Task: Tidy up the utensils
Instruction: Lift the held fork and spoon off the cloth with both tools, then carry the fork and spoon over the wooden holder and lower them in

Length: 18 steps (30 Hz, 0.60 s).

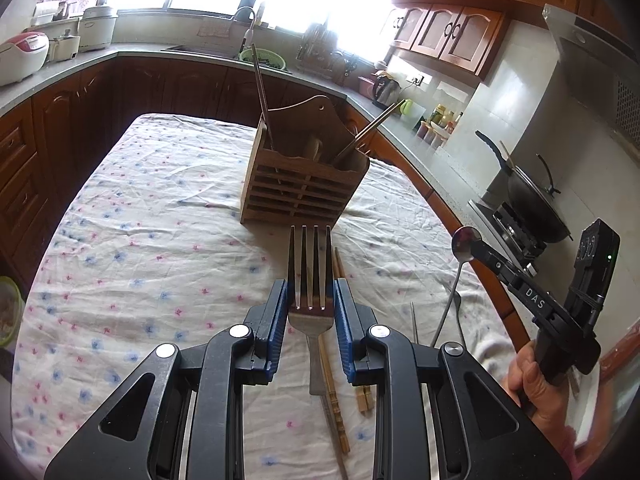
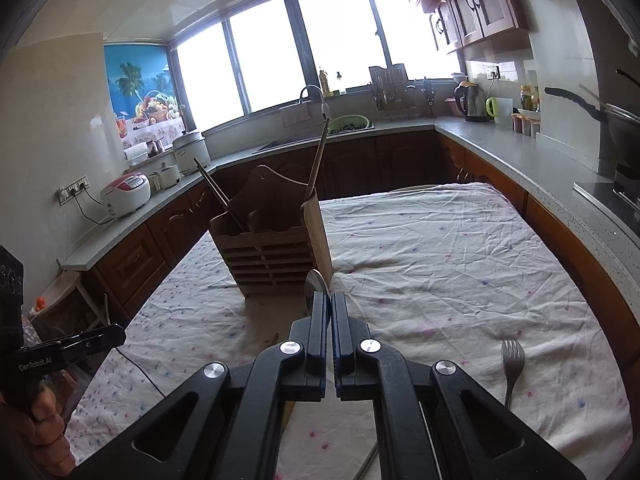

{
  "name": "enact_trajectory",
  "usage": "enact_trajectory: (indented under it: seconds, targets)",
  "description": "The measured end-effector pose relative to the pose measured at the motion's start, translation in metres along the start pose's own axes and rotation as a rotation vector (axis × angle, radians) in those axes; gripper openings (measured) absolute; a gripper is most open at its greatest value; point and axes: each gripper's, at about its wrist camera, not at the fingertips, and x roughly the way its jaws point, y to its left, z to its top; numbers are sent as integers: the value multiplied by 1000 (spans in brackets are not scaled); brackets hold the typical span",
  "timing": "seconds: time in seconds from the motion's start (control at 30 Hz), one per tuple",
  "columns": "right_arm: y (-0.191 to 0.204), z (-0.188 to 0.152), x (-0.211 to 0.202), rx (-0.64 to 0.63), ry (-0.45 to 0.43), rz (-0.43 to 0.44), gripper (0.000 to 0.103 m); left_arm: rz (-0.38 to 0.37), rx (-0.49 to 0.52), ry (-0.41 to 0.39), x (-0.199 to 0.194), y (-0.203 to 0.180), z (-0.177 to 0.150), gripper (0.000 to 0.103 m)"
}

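Note:
A wooden utensil holder point(image 1: 304, 172) stands on the cloth-covered table, with chopsticks point(image 1: 262, 96) leaning in its compartments; it also shows in the right wrist view point(image 2: 272, 248). My left gripper point(image 1: 311, 292) is shut on a steel fork point(image 1: 310, 272), tines pointing toward the holder, held above the cloth. My right gripper point(image 2: 330, 300) is shut on a steel spoon point(image 2: 316, 282); in the left wrist view the spoon's bowl point(image 1: 466, 244) shows at the right gripper's tips. Wooden chopsticks point(image 1: 334, 392) lie on the cloth below the left gripper.
A second fork point(image 2: 512, 364) lies on the cloth at the right. A metal chopstick point(image 1: 414, 322) lies near the table's right side. Counters with cookers point(image 2: 126, 194), a sink point(image 2: 344, 126), a kettle point(image 2: 472, 102) and a wok point(image 1: 536, 204) surround the table.

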Motion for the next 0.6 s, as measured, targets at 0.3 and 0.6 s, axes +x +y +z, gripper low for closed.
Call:
enact_trajectory:
  seconds: [0.3,0.6]
  targets:
    - [10,14,-8,-24,-161,-26,2,-12,-5,-48,-7,0,28,21]
    - [19,62,17,-35,-250,-49,2,-9,10,-133,-11,2,84,21]
